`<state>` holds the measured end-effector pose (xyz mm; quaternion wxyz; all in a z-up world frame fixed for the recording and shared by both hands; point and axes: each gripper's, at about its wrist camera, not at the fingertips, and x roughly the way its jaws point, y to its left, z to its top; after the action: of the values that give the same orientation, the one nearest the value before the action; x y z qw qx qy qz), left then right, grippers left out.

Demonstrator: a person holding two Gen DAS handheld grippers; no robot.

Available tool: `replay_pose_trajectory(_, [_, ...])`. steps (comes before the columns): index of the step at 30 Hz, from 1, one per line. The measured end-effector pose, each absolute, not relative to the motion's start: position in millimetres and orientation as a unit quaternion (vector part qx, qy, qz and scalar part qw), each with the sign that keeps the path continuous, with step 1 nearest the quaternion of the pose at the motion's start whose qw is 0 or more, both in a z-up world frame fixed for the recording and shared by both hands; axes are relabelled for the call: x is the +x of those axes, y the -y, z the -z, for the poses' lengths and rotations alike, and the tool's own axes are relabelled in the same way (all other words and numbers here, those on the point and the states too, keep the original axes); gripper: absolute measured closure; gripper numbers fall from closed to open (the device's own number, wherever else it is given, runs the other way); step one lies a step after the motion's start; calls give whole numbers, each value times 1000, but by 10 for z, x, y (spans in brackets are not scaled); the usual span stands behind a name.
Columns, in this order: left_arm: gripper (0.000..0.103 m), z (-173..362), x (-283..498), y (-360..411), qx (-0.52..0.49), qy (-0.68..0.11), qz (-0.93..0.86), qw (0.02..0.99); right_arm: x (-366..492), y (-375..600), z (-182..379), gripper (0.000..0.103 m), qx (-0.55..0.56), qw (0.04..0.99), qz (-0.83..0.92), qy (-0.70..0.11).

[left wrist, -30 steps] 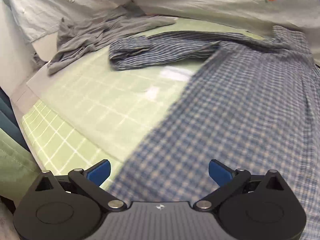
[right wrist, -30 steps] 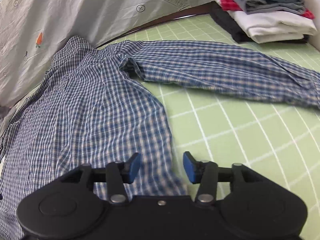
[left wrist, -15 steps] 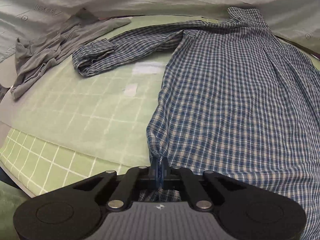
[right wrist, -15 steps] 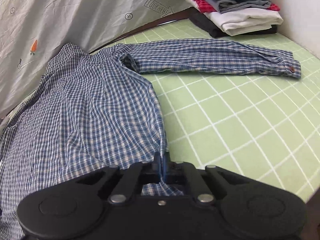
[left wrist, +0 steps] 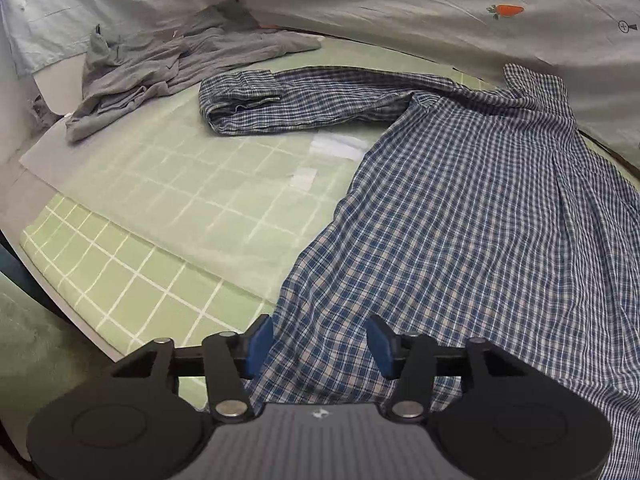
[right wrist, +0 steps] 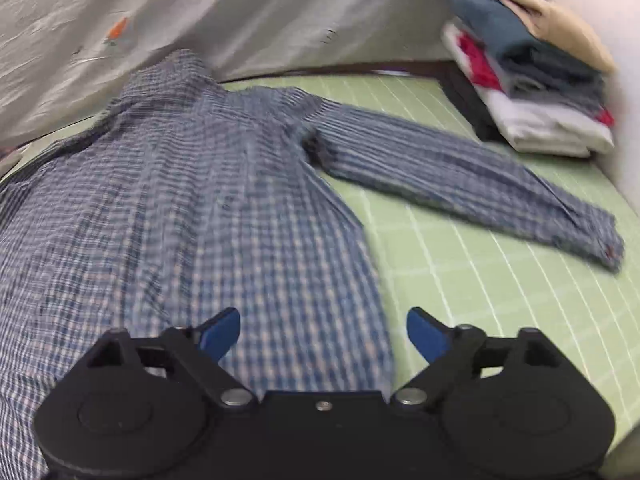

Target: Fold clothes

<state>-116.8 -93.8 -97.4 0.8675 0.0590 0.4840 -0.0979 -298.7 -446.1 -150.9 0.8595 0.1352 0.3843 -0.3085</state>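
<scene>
A blue plaid shirt (left wrist: 480,220) lies spread flat on the green grid mat (left wrist: 160,208), collar at the far end. Its one sleeve (left wrist: 280,104) lies doubled back at the far left; the other sleeve (right wrist: 460,184) stretches out to the right. My left gripper (left wrist: 320,344) hovers over the shirt's near left hem, jaws opening, cloth below them but not pinched. My right gripper (right wrist: 324,334) stands over the shirt (right wrist: 200,200) at its near right hem edge, jaws opening wide, pads clear of the cloth.
A crumpled grey garment (left wrist: 160,68) lies at the far left of the mat. A stack of folded clothes (right wrist: 532,92) sits at the far right corner. A grey printed sheet (left wrist: 400,8) rises behind the mat. The mat's edge drops off at the near left.
A second ago both grippers were open, then each shut on the shirt's near hem. Now both have let go and opened, and the hem lies flat below them.
</scene>
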Motion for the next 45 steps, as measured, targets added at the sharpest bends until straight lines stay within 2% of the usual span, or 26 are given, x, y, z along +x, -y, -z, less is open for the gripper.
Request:
replay_pose_trajectory(1, [29, 936, -1185, 931, 64, -482, 93, 869, -2895, 4435, 1505, 1, 133, 865, 297, -383])
replay_pose_trajectory(6, [8, 887, -1159, 818, 73, -480, 67, 872, -2412, 4233, 1561, 0, 130, 882, 242, -383])
replay_pose_trajectory(12, [8, 989, -783, 563, 32, -493, 42, 868, -1930, 4001, 1622, 0, 122, 881, 214, -403])
replay_pose_trajectory(20, [8, 1115, 258, 433, 13, -485, 37, 874, -1163, 3714, 1808, 0, 127, 874, 211, -418])
replay_pose_trajectory(26, [7, 1268, 1137, 516, 47, -477, 55, 876, -313, 3536, 1813, 0, 52, 890, 173, -418])
replay_pose_trajectory(31, [7, 1515, 1729, 593, 72, -486, 37, 870, 356, 3611, 1817, 0, 35, 895, 161, -415])
replay_pose_trajectory(38, [0, 1619, 1982, 403, 29, -498, 34, 866, 1174, 3896, 1885, 0, 43, 898, 144, -413])
replay_pose_trajectory(45, [0, 1629, 2009, 330, 27, -491, 31, 870, 2028, 4332, 1877, 0, 59, 897, 159, -409])
